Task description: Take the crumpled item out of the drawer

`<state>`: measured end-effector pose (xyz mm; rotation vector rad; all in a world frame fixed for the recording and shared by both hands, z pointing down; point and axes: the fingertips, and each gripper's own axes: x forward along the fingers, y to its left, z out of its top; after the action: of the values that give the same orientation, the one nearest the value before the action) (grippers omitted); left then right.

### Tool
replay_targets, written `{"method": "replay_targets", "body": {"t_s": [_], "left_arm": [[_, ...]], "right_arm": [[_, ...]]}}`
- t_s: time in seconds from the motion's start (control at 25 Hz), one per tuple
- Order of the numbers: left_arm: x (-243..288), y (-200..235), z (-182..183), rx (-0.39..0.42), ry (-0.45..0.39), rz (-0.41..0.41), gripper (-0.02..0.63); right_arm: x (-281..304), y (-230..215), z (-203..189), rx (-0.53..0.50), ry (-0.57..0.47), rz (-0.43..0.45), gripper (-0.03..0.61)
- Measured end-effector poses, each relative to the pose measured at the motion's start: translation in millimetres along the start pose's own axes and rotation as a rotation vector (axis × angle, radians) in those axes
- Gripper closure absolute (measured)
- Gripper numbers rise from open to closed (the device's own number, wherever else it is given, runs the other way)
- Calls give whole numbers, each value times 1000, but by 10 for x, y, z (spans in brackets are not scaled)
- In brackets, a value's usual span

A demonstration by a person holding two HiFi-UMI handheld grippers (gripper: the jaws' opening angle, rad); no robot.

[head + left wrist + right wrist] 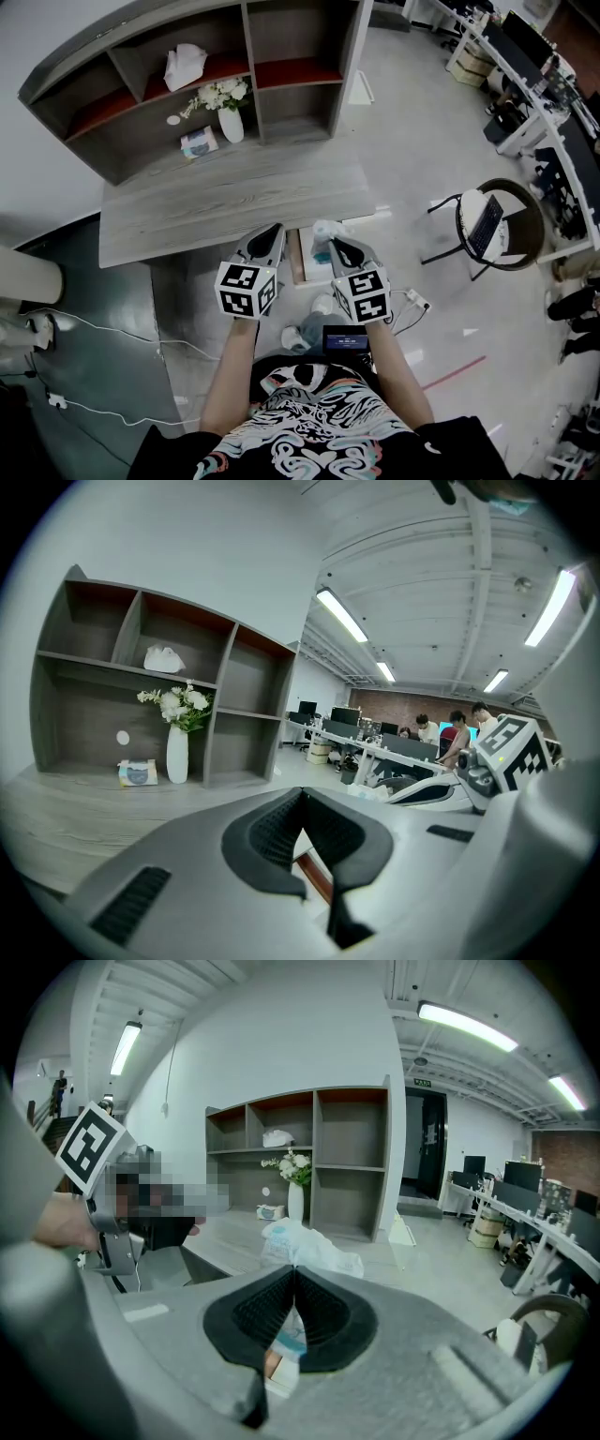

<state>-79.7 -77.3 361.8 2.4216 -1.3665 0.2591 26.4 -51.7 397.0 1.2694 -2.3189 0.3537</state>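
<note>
- Table (216, 202): grey wood, with a shelf unit (281, 94) carried at its back.
- Drawer (296, 259): seen open under the table's front edge, between the two tools.
- Left tongs (274, 230): pressed together with nothing held, just beside the drawer.
- Right tongs (336, 246): clamped on the crumpled bag (302, 1243).
- Crumpled bag: white with blue print, held up out of the drawer, near the table's edge.
- Risk, as judged: only a thin fold appears to be pinched. The bag could slip free and fall back if it is swung quickly.

no legible text, no readable signs
</note>
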Motion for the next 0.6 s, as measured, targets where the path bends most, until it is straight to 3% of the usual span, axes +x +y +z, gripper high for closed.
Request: {"method": "replay_targets", "body": {"t_s": [0.6], "left_arm": [[-22, -31, -50, -16, 9, -6, 612]], "right_arm": [[-51, 34, -71, 8, 10, 9, 568]]}}
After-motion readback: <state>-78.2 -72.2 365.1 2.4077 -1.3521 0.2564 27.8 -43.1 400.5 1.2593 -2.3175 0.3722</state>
